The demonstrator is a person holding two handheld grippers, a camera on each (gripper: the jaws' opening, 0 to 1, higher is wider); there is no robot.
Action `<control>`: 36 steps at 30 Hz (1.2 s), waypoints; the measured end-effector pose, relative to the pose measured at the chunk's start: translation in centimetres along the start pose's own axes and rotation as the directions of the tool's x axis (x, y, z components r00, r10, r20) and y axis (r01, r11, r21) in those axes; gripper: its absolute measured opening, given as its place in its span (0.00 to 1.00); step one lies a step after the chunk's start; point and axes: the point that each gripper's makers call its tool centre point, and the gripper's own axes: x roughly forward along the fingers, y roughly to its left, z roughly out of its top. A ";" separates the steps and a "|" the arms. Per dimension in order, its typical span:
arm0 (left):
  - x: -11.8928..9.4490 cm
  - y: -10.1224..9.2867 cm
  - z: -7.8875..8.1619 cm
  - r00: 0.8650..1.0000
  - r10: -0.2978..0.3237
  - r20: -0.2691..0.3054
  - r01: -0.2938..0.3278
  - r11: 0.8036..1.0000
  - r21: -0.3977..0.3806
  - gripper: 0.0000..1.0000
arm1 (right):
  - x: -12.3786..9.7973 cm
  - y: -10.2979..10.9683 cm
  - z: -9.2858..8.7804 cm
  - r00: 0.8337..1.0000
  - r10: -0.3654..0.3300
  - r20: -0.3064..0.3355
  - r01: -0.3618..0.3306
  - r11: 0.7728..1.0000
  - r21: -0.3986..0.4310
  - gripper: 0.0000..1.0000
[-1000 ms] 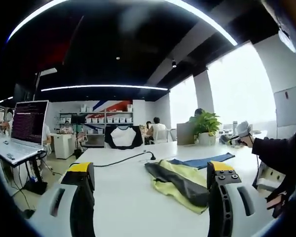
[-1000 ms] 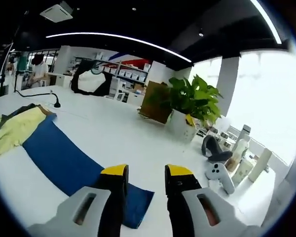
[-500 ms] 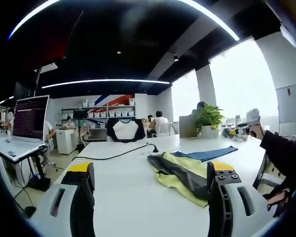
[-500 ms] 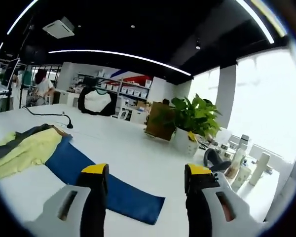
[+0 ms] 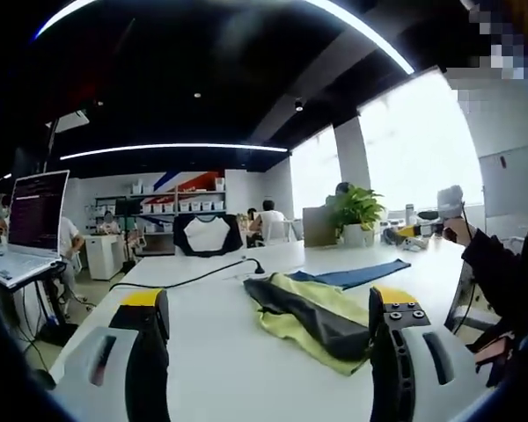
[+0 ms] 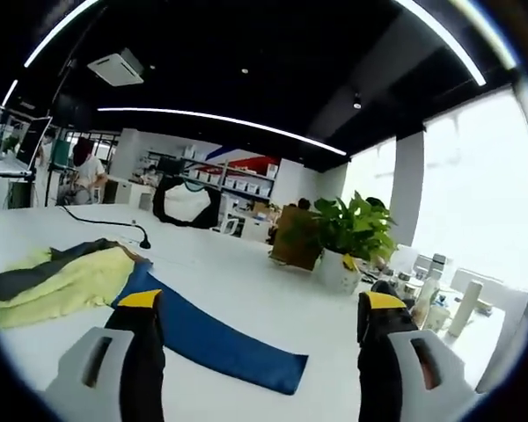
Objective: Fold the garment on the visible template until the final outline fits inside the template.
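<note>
We had the left gripper [image 5: 268,303] up low over the white table [image 5: 202,352], jaws spread wide, nothing btwn them. The right gripper [image 6: 262,308] was likewise released, jaws far apart & empty, hovering above the tabletop [image 6: 246,290].

In the left gripper view the garment [image 5: 308,316] lay crumpled ahead & a bit right of center, yellow fabric w/ a dark grey band across the top. Its long axis ran from near the cable end back toward our right jaw, i.e. diagonally away-left to near-right. Just beyond it we saw the blue template [image 5: 356,274], a long flat strip stretching off to the right; the garment's far end looked to overlap or touch it, couldn't tell which.

In the right gripper view the garment [image 6: 57,281] sat at left, yellow w/ the grey part on its far side, heaped, not flat. The template [image 6: 211,338] ran as a long blue strip from the garment's edge diagonally toward lower right, ending btwn our jaws. So the garment covered only the strip's far-left end; the rest was bare.

Also on the table: a black cable [image 5: 189,280] ending at a plug near the garment, and a potted plant [image 6: 348,237] w/ a brown box [image 6: 293,239] beside it. A laptop [image 5: 31,224] stood open at far left. A person's dark sleeve [image 5: 502,272] reached in at right.
</note>
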 end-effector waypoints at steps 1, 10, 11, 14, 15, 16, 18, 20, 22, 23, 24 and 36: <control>0.1 -0.2 -0.1 1.000 -0.005 0.000 0.005 1.000 0.004 0.99 | -0.3 0.1 -0.2 1.000 0.001 0.000 -0.001 1.000 0.003 0.96; 1.3 -2.1 -1.2 0.999 -0.045 -0.022 0.046 0.999 0.023 0.97 | -2.3 0.6 -1.0 1.000 0.002 0.031 -0.001 1.000 -0.014 0.99; 1.5 -2.4 -1.3 0.998 -0.051 -0.023 0.052 0.998 0.022 0.97 | -2.5 0.6 -1.2 1.000 -0.002 0.029 0.003 1.000 -0.018 0.99; 2.0 -3.6 -1.7 0.996 -0.079 -0.031 0.080 0.996 0.035 0.97 | -3.2 0.4 -1.9 1.000 -0.010 0.023 0.011 1.000 -0.019 0.99; 2.3 -4.2 -1.8 0.995 -0.092 -0.031 0.093 0.995 0.036 0.97 | -3.4 0.3 -2.0 1.000 -0.014 0.022 0.014 1.000 -0.019 0.99; 2.5 -4.6 -1.9 0.994 -0.102 -0.028 0.103 0.994 0.038 0.97 | -3.6 0.2 -2.3 1.000 -0.020 0.021 0.020 1.000 -0.021 0.99; 2.9 -5.6 -2.1 0.992 -0.120 -0.022 0.121 0.992 0.045 0.97 | -3.9 0.1 -2.8 1.000 -0.024 0.014 0.024 0.999 -0.033 0.99; 3.4 -6.6 -2.6 0.989 -0.142 -0.038 0.143 0.988 0.049 0.98 | -4.0 0.2 -3.1 1.000 -0.010 0.012 0.011 0.999 -0.045 0.99; 3.7 -7.3 -3.0 0.986 -0.157 -0.051 0.159 0.986 0.049 0.98 | -4.2 0.5 -3.6 1.000 0.005 -0.004 -0.005 0.999 -0.041 0.99; 4.0 -7.7 -3.2 0.985 -0.166 -0.050 0.169 0.985 0.048 0.98 | -4.3 0.7 -3.9 1.000 0.014 -0.010 -0.015 0.999 -0.039 0.99; 4.1 -8.1 -3.3 0.983 -0.174 -0.051 0.177 0.983 0.046 0.98 | -4.4 0.8 -4.0 1.000 0.016 -0.012 -0.017 0.999 -0.038 0.99; 6.2 -10.6 -4.6 0.977 -0.198 -0.079 0.203 0.977 0.063 0.96 | -6.6 0.3 -3.3 1.000 -0.002 0.025 0.003 1.000 -0.019 0.99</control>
